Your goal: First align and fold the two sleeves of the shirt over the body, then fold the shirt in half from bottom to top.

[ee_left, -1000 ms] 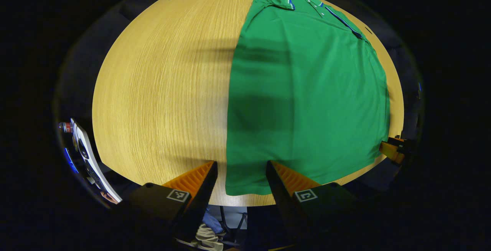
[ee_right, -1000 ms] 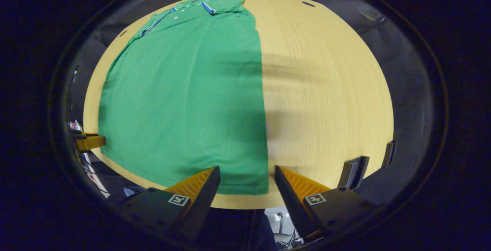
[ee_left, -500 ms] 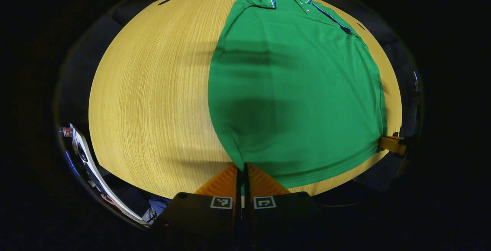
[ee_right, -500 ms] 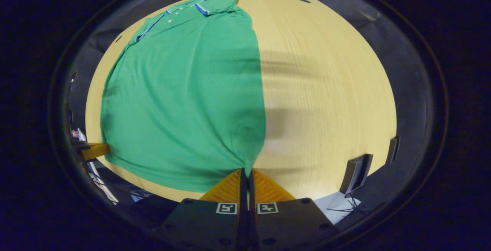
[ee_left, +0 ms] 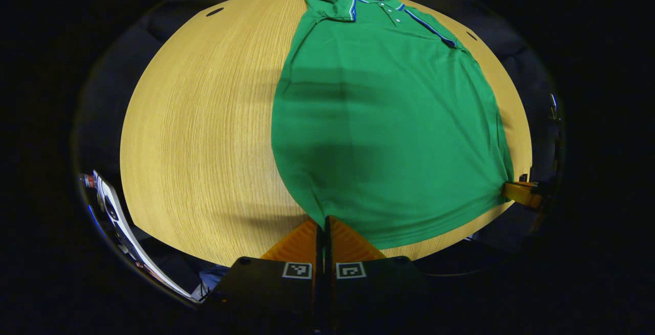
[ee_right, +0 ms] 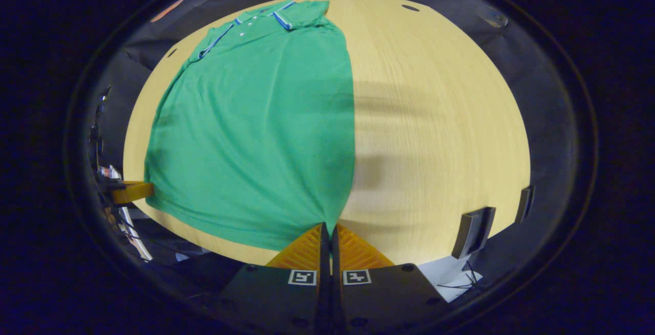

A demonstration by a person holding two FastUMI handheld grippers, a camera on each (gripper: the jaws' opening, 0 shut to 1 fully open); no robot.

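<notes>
A green polo shirt with a blue-and-white trimmed collar lies on the wooden table, collar at the far end, sleeves folded in over the body. My left gripper is shut on the shirt's bottom left hem corner. In the right gripper view the same shirt spreads to the left, and my right gripper is shut on its bottom right hem corner. The hem is pulled taut and slightly raised between the two corners. The right gripper shows at the far right of the left gripper view, the left gripper at the left of the right gripper view.
The round wooden table has bare surface on either side of the shirt. A white device stands beyond the table's near left edge. Dark chair parts sit near the table's right edge.
Both grippers went from open around the hem corners to shut on them. The hem corners have since lifted and drawn forward a little, bunching the fabric at each grip.
</notes>
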